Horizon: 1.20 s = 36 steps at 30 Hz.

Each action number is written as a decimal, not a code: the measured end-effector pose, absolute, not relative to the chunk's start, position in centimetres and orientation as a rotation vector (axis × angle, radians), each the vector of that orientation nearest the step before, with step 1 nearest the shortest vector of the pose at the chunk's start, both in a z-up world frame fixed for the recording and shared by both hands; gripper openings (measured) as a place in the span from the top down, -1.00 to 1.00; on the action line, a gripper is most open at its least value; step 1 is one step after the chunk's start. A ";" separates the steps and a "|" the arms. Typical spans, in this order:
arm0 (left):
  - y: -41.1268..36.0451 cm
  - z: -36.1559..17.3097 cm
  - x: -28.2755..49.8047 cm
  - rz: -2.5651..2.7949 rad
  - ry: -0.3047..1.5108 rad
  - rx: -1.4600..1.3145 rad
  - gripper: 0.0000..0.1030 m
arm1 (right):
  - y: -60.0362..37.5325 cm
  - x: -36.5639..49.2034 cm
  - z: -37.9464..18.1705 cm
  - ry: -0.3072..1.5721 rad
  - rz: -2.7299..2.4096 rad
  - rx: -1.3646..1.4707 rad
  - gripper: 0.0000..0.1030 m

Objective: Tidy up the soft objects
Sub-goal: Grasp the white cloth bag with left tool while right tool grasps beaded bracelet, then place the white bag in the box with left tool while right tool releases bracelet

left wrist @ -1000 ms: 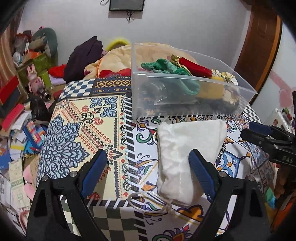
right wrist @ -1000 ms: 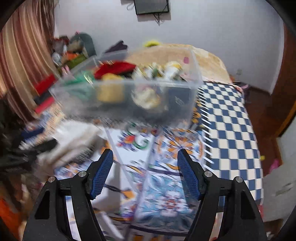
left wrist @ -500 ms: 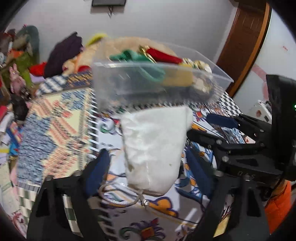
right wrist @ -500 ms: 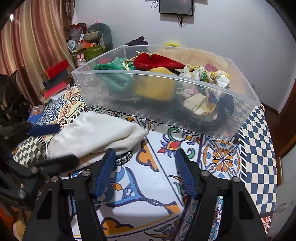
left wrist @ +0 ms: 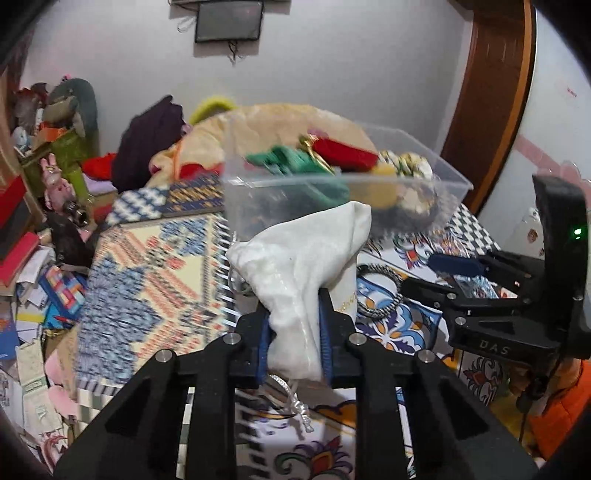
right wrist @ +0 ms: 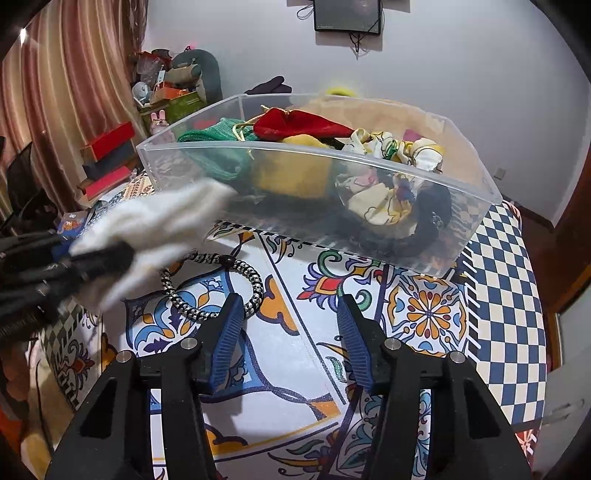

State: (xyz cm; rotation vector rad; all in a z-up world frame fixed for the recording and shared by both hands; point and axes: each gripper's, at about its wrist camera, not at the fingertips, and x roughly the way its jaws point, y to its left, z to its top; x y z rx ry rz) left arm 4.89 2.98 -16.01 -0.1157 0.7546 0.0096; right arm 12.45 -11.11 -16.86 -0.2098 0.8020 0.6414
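White drawstring pouch (left wrist: 306, 266): pinched at its lower part between the blue pads of the left tongs (left wrist: 293, 341) and held clear of the patterned surface (right wrist: 424, 314), just in front of the near wall of the clear plastic bin (right wrist: 369, 206). A silver cord (left wrist: 295, 402) is seen hanging below the pads. In the right wrist view the pouch (right wrist: 155, 221) is blurred.

Right tongs (right wrist: 290, 332): spread wide, nothing held between the pads, poised above the surface in front of the bin.

Clear plastic bin: set on the surface; filled with soft items, among them a green knitted piece (right wrist: 214, 147), a red velvet pouch (right wrist: 299, 123), a yellow item (right wrist: 295, 170) and a floral cream fabric piece (right wrist: 384, 184).

Black-and-white braided loop (right wrist: 214, 288): laid flat on the surface, near the left finger of the right tongs, below the lifted pouch.

Background: a wall-mounted dark screen (right wrist: 347, 14), a striped curtain (right wrist: 66, 81) and heaped clutter (left wrist: 48, 155) at the left.
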 end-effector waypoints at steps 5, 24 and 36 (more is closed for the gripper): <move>4.5 -14.9 3.7 0.045 0.725 -0.129 0.57 | -10.9 12.5 -15.8 0.822 0.708 -0.132 0.05; 5.4 -14.4 2.0 0.055 0.701 -0.160 0.57 | -6.5 11.6 -17.2 0.805 0.698 -0.274 0.32; 3.9 -10.9 2.5 0.021 0.607 -0.125 0.57 | -10.8 10.7 -14.3 0.738 0.713 -0.136 0.76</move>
